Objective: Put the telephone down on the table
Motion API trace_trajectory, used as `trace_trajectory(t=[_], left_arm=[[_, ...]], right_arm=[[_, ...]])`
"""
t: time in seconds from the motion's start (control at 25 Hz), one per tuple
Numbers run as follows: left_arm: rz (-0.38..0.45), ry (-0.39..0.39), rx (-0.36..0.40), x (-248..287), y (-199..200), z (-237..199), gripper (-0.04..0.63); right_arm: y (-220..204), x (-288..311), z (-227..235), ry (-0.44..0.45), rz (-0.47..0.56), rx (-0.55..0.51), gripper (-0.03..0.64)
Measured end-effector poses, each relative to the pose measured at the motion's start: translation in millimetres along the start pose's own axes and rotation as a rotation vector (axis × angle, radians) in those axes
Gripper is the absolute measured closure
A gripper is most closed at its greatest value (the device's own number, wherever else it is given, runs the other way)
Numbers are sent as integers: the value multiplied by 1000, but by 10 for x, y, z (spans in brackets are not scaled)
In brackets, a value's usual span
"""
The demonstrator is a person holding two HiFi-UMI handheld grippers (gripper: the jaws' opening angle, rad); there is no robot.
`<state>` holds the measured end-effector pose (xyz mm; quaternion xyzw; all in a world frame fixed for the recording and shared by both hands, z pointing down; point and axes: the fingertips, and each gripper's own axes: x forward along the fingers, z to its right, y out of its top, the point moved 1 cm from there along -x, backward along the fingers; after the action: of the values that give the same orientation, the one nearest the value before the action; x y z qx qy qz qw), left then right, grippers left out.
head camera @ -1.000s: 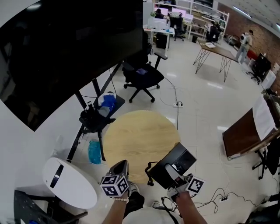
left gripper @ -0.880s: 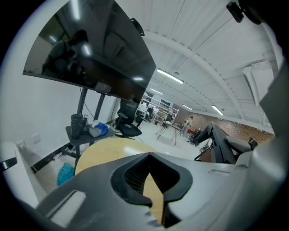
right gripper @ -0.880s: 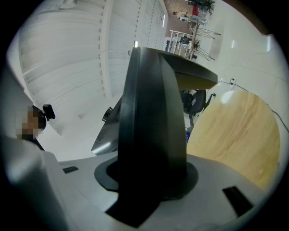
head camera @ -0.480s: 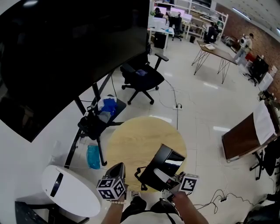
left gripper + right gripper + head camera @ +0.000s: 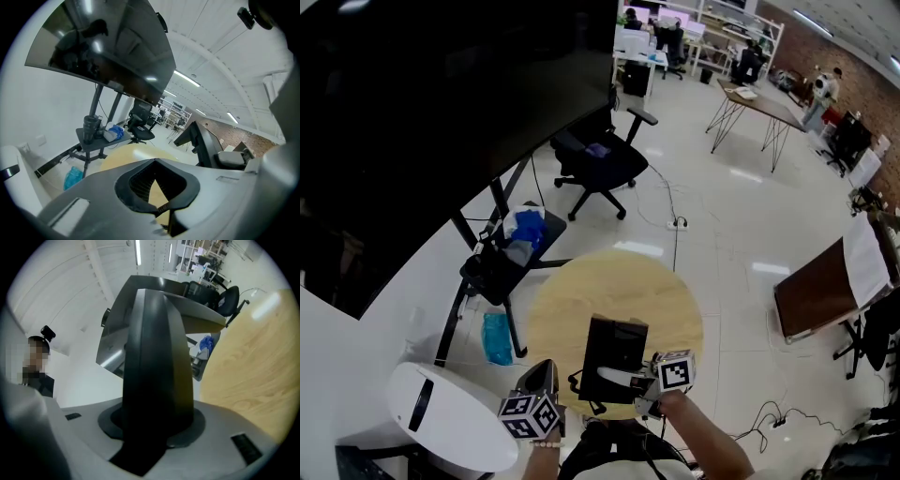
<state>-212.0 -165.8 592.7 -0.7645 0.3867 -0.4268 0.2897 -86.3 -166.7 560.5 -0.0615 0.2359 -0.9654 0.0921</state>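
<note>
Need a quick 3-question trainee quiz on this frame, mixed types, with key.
1. True or false: the right gripper is shut on the telephone.
2. The table top is: A square, B round, C triangular.
3. Which gripper holds nothing?
Key: 1 true; 2 B; 3 the left gripper.
</note>
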Motion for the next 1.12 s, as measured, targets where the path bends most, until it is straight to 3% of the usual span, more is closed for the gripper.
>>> trace_trajectory(t=[0.24, 0.72, 1.12], left_arm=[[-22, 10, -15, 33, -146, 56, 591], [-109, -31, 5, 537, -385, 356, 591], [-139, -27, -5, 666, -527, 486, 591]], right_arm=[[-95, 88, 738, -65, -159, 4, 453], [-52, -64, 1588, -99, -181, 87, 452], [-169, -152, 1982, -117, -225, 143, 451]])
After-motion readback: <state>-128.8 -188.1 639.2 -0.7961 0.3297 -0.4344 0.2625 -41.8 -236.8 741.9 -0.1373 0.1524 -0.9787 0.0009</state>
